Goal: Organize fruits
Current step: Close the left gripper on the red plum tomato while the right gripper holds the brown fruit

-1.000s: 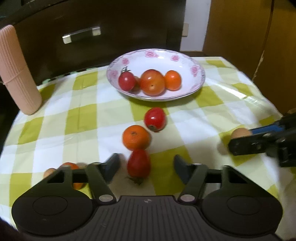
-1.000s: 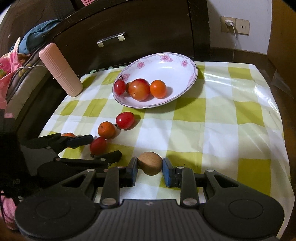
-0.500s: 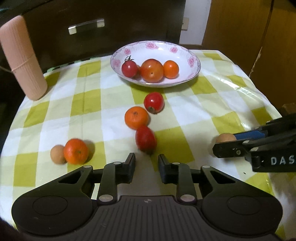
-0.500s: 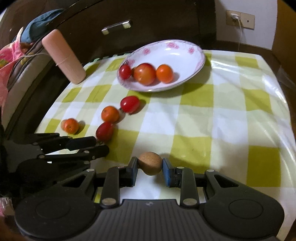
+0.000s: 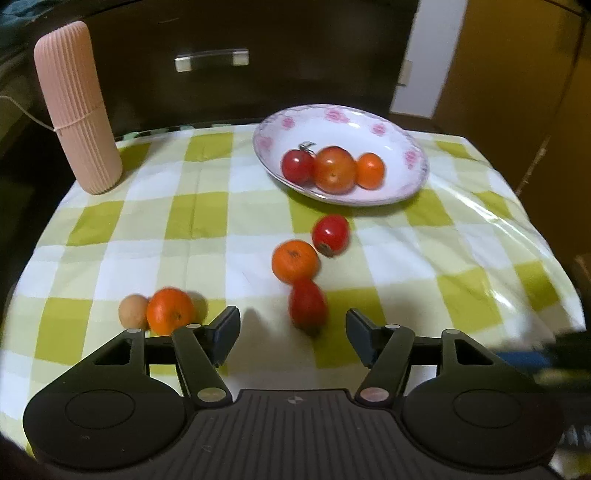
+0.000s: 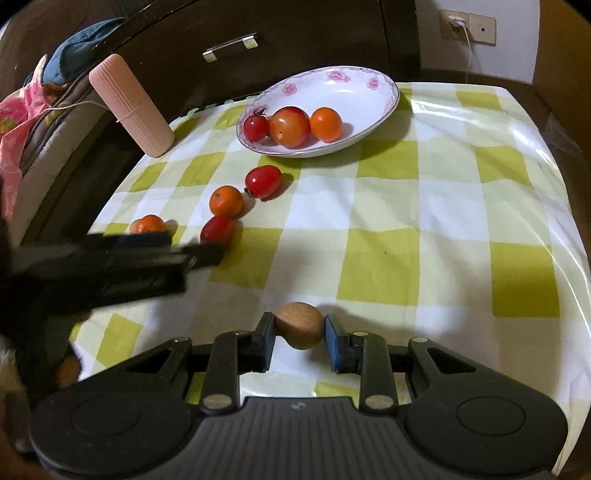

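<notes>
Opening our left gripper [image 5: 291, 334] around the oblong red tomato [image 5: 307, 303], long axis up-frame, untouched; right gripper [image 6: 300, 341] clamps the round tan fruit [image 6: 299, 324].

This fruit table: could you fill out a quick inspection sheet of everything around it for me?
Surface: green-and-white checked tablecloth, glossy.
Job's things: white flowered bowl holding three fruits; red oblong tomato just ahead of the left pads; four more fruits loose on the cloth.
Clutter: pink ribbed cylinder.
Grippers: left gripper opening, pressing on nothing; right gripper shut on small brown round fruit.
Cables: white cord at wall socket.
Surroundings: dark drawer front, heaped clothes.
</notes>
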A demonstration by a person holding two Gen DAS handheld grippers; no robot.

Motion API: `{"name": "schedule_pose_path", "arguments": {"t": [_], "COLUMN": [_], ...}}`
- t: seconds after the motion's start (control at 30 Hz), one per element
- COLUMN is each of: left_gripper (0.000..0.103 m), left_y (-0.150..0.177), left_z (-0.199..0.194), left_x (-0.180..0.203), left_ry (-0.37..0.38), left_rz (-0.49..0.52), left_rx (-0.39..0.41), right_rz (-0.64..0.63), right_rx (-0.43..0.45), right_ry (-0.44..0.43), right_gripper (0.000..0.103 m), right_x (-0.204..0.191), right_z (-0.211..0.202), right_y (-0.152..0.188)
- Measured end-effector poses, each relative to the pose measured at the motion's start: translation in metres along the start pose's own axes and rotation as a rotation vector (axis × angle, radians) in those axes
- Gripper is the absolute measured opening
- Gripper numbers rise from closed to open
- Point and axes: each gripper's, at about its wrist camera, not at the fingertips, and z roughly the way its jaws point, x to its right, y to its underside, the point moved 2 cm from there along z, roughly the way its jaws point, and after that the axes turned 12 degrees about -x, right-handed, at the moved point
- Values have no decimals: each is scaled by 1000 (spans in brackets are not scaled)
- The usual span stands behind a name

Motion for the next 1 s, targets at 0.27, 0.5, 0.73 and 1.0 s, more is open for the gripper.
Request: {"name": "schedule_pose_path", "arguments": {"t": [0.27, 0.5, 0.73, 1.0], "left_gripper": [83, 85, 33, 32], "left_y": [-3, -10, -6, 8], "left_z": [21, 23, 15, -1], "left_x": [16, 12, 29, 22], "left_ry": [-70, -48, -59, -105], "left_rz": [24, -29, -6, 23], "left_rx": [-28, -54, -57, -84], "right_rz": [27, 47, 61, 42], "right_rx": [-11, -14, 6, 24], "right_ry": [-22, -42, -35, -28], "right_gripper": [28, 28, 28, 28], "right_x": [10, 15, 18, 12], "right_z": [4, 2, -5, -10], "right_y": [-4, -4, -7, -9]}}
